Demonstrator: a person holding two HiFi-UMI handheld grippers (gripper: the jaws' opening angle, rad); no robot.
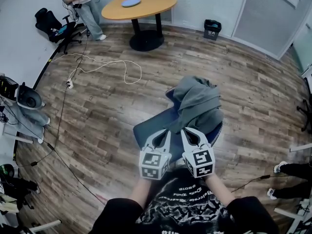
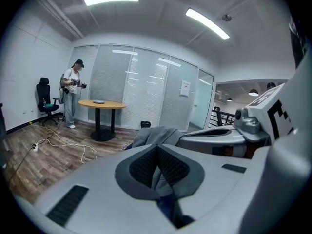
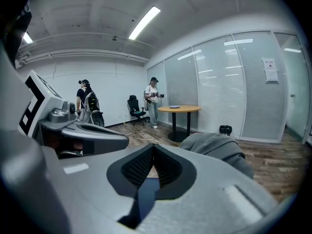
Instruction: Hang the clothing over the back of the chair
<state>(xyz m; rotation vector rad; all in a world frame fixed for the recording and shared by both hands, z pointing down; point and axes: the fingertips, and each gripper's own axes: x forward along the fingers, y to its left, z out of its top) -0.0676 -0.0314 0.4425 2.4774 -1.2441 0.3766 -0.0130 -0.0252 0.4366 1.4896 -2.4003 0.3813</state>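
Grey clothing [image 1: 197, 101] lies heaped on the blue chair [image 1: 146, 128]. The left tool [image 1: 169, 131] pinches its near edge (right tool [image 1: 185, 129] beside it, pads pressed together).

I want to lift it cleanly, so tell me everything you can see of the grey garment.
The grey garment is soft, thick-looking cloth, bunched in a rumpled, folded heap on the blue chair. Its near edge reaches both grippers. The left gripper is shut with grey cloth between its pads. The right gripper is shut beside it, and whether it holds cloth is unclear.
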